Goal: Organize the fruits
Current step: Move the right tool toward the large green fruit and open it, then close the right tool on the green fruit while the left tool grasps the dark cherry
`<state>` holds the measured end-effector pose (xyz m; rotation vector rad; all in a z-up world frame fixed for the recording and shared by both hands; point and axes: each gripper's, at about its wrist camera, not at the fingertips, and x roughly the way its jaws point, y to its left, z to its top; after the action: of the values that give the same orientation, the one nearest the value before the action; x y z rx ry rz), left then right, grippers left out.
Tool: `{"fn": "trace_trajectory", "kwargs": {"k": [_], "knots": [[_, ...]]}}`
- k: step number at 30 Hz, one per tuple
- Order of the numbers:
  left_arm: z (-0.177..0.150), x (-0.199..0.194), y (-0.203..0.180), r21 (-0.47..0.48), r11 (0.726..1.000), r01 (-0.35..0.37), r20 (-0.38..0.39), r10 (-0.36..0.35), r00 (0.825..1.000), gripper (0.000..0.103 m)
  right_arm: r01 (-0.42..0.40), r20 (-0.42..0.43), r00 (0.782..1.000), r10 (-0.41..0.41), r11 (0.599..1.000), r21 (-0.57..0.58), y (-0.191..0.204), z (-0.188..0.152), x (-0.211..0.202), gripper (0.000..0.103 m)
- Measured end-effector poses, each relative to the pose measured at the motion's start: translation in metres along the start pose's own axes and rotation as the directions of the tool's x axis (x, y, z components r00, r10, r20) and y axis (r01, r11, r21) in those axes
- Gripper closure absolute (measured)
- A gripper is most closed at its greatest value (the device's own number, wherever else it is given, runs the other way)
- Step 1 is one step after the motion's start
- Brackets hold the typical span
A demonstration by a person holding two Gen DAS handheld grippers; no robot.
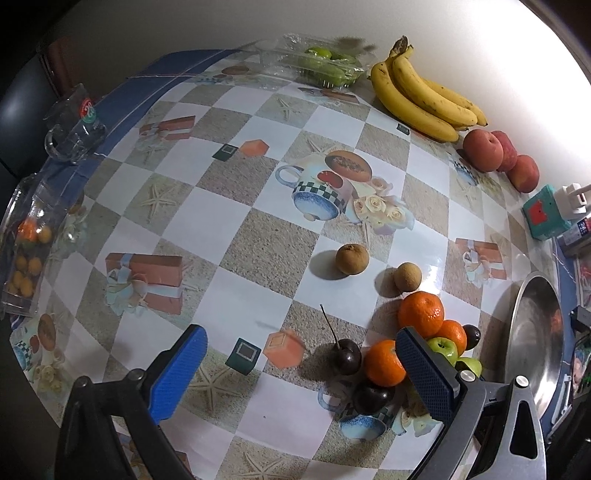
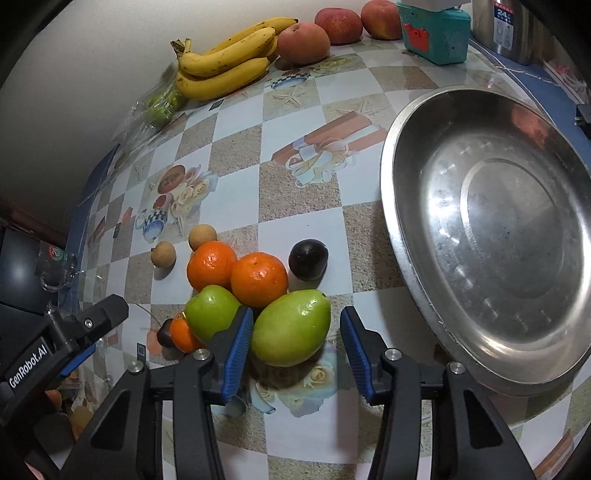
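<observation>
A pile of small fruit sits on the checkered tablecloth: oranges [image 2: 258,278], two green fruits [image 2: 291,326], dark plums [image 2: 308,258] and two brown longans [image 2: 162,254]. My right gripper [image 2: 297,339] is open, its blue pads on either side of the larger green fruit, not closed on it. A steel bowl [image 2: 491,229] stands empty to the right. My left gripper [image 1: 299,354] is open and empty above the table, with a stemmed dark plum [image 1: 345,356] between its fingers. The oranges [image 1: 421,314] and the bowl [image 1: 535,332] lie to its right.
Bananas [image 1: 421,99] and peaches [image 1: 484,149] lie along the far wall, beside a clear box of green fruit [image 1: 325,62]. A teal box [image 2: 436,33] and a metal can [image 2: 506,26] stand behind the bowl. A glass mug [image 1: 74,129] and a packet of small oranges [image 1: 26,251] sit at the left edge.
</observation>
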<state>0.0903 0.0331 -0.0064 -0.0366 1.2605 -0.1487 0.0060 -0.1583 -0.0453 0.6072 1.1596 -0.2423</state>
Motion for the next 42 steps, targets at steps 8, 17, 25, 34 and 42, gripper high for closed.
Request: {"fn": "trace_trajectory", "kwargs": {"k": [8,17,25,34,42], "knots": [[-0.002,0.005,-0.002,0.006,1.000,0.003,-0.022,-0.003,1.000,0.000,-0.067,-0.025,0.997,0.069,0.995,0.074,-0.009,-0.001,0.005,0.053],[-0.003,0.007,-0.003,0.011,1.000,0.001,-0.028,0.000,1.000,0.000,-0.102,-0.026,0.994,0.105,0.990,0.101,-0.009,-0.004,0.003,0.060],[-0.004,0.014,-0.003,0.023,1.000,-0.004,-0.062,0.005,0.998,0.000,-0.062,-0.011,0.998,0.063,0.994,0.091,-0.015,-0.003,-0.005,0.060],[-0.005,0.017,-0.003,0.036,0.999,0.010,-0.070,-0.008,0.998,0.007,-0.048,-0.013,0.999,0.050,0.994,0.099,-0.024,-0.007,-0.017,0.060],[-0.003,0.026,0.003,-0.046,0.995,0.083,-0.099,-0.087,0.991,0.038,-0.051,-0.019,0.998,0.054,0.993,0.106,-0.025,-0.008,-0.016,0.060]]}}
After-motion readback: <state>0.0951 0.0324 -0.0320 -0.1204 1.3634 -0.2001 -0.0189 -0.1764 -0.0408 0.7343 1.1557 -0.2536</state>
